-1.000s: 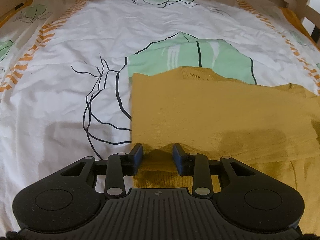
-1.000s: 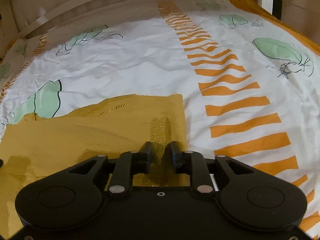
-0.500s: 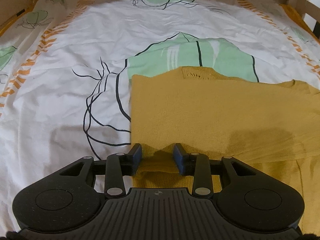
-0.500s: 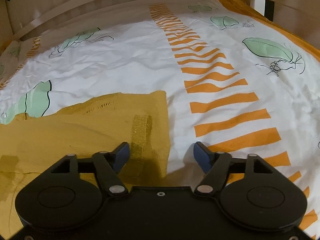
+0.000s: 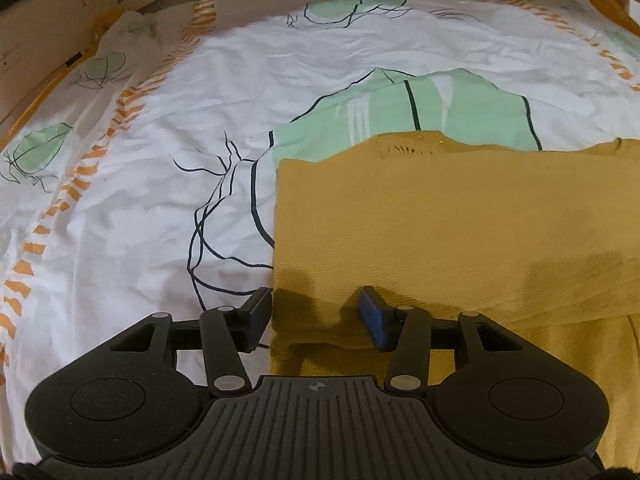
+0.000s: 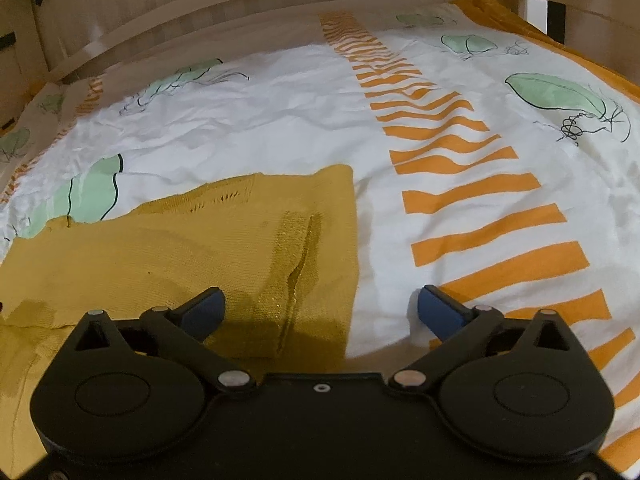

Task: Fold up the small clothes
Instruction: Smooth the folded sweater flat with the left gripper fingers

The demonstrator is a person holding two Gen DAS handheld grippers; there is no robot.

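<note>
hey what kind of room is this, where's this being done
Most likely a bedroom: the mustard knit garment lies on a bed, on a white duvet cover printed with green leaves and orange stripes, with a wooden bed frame behind.

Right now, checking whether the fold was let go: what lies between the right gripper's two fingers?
In the right wrist view, the mustard garment's corner and bare bedsheet lie between the right gripper's jaws, which have just been opening and touch neither.

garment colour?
Mustard yellow knit garment, plain, with a small openwork patch near its far edge; shows best in the left wrist view.
</note>
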